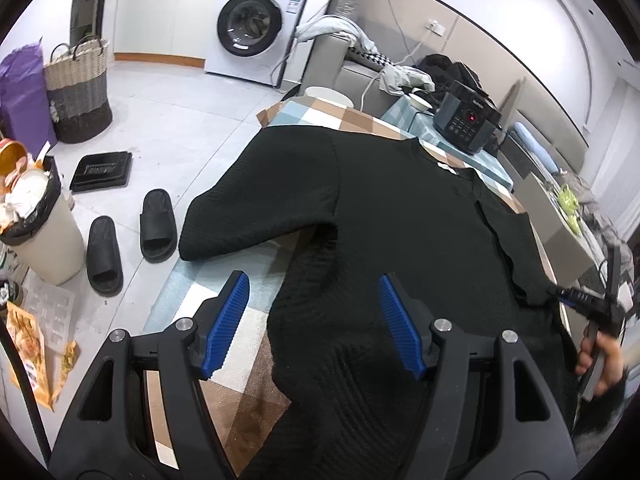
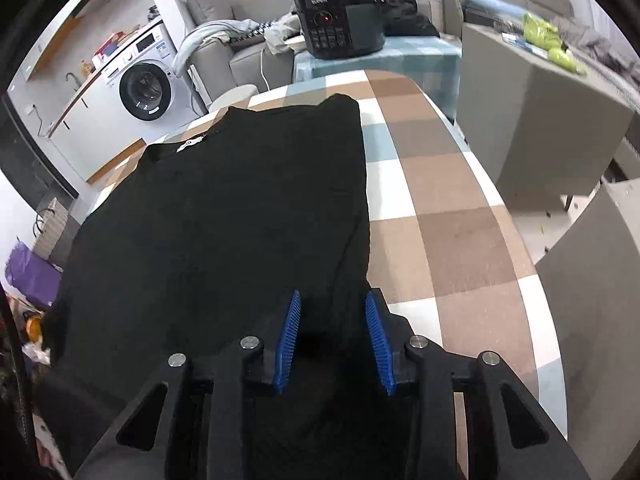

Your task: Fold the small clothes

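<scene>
Left wrist view, left to right:
- Overfilled bin [image 1: 38, 232] at left edge; woven basket [image 1: 78, 88] upper left; black slippers [image 1: 130, 240] on the floor, lower left.
- Washing machine [image 1: 256, 28] at top centre.
- Left gripper [image 1: 314, 320] at bottom centre: blue pads [image 1: 230, 316] spread wide, pinching nothing; left pad over bare checked tablecloth [image 1: 224, 344], right pad over the garment.
- Black sweater [image 1: 400, 220] spread flat across the table, filling the frame centre; one sleeve angled toward the left edge of the table; white neck label at upper right of the cloth.
- Black cooker [image 1: 468, 118] with red light, upper right, beyond the collar.
- Right gripper [image 1: 576, 300] at right edge, held in a hand [image 1: 604, 364], at the sweater's right hem; finger gap not discernible here.

Right wrist view, left to right:
- Washing machine [image 2: 146, 92] upper left.
- Sweater [image 2: 220, 216] over left and centre; right edge folded in a straight line.
- Right gripper [image 2: 332, 336] bottom centre: pads partly closed, pinching a bunch of black fabric between them.
- Cooker [image 2: 340, 26] top centre.
- Bare tablecloth [image 2: 440, 216] at right; not visible in the left view.
- Grey box [image 2: 532, 120] upper right.
</scene>
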Demonstrator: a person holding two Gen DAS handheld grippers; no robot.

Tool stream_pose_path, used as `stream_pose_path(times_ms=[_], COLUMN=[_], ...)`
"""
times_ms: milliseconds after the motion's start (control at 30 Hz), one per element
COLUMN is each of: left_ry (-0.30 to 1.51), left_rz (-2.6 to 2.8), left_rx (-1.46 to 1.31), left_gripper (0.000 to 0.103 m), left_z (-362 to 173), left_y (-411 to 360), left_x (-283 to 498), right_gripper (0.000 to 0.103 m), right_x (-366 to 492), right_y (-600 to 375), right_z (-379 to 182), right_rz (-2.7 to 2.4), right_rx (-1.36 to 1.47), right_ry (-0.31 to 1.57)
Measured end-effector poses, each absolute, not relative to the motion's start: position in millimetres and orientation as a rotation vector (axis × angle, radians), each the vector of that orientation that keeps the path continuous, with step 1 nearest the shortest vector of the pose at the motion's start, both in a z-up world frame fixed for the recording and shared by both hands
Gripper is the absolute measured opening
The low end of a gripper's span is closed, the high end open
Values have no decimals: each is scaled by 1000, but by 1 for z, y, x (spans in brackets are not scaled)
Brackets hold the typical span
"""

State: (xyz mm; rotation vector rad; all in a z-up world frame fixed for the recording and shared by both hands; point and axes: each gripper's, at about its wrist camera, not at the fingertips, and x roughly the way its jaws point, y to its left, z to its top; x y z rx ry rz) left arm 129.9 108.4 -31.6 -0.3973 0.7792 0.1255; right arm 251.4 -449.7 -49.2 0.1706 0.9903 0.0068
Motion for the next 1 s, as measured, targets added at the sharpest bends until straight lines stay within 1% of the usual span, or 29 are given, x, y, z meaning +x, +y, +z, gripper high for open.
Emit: stream_pose_path(times_ms=[33,67,133,233,300,367,500,633,667,700,767,967,1000], left_ry=[782,783,781,792,800,791,788,802,797,794,804,840,841], left_rz=[141,154,185,231,253,239,210,212,210,211,220,186,169], left_rx=[-411,-422,-468,-568,-648,-721,-820,-898,-916,-925,-940,-1027,-1047], left_gripper=[65,65,65,65,64,65,64,64,61,54,48,49,57], left_z=[-32,-33,-37,-48,-56,-61,-74,-90,-93,-94,-99,-113,-116], left_y=[112,116,129,154,171,183,199,213,216,218,222,222,220], left_x=[130,130,130,131,132,132,142,163,168,171,181,180,177], right_gripper=[17,14,14,19,28,30,40,40,40,40,40,40,40], right_x=[248,248,247,239,229,214,190,174,171,166,162,146,145], right_y=[-448,-447,-454,-459,-454,-448,-432,-424,-423,-422,-424,-431,-432], right_z=[-51,-54,-60,-52,-40,-30,-17,-14,-13,-13,-16,-16,-16], right_rz=[9,-6,-31,-18,13,58,111,144,143,141,134,116,113], right_rx=[143,110,127,180,203,230,264,308,317,328,347,375,377], right_ry=[990,991,1008,989,953,932,894,883,882,883,888,899,898])
